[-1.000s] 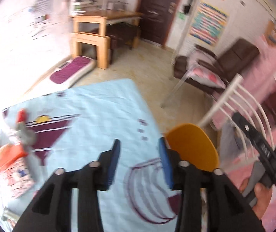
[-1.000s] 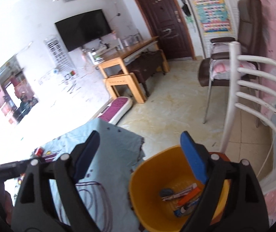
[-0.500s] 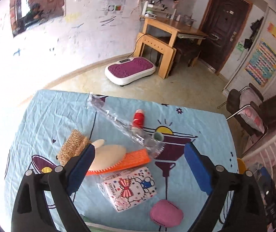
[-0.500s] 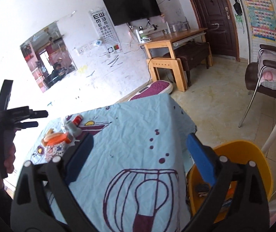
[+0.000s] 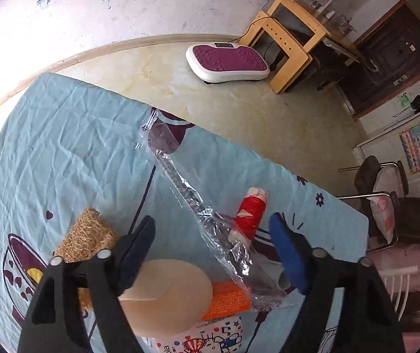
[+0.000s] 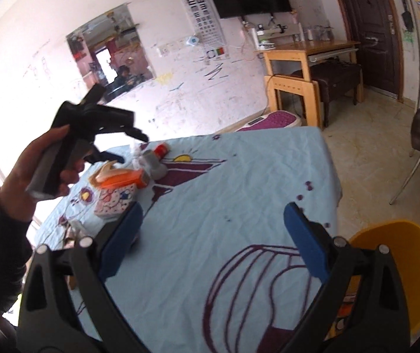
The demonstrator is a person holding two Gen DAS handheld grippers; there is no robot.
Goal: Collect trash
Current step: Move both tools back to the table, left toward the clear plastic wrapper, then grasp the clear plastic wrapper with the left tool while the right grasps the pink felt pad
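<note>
Progress: partial | yellow plastic bin point(image 6: 398, 253) holds scraps | crinkled clear plastic wrapper point(image 5: 210, 223) uncollected on table | left gripper point(image 5: 213, 244) jaws apart above it | right gripper point(image 6: 213, 235) jaws apart, empty

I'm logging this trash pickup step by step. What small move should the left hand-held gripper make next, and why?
Probably lower the left hand-held gripper straight down onto the crumpled clear plastic wrapper. Its jaws are open and empty, and the wrapper lies between them on the blue tablecloth, looking like trash.

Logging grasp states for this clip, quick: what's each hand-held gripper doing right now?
Left hand-held gripper: open, holding nothing, above the clear plastic wrapper.
Right hand-held gripper: open, holding nothing, over the tablecloth.
</note>
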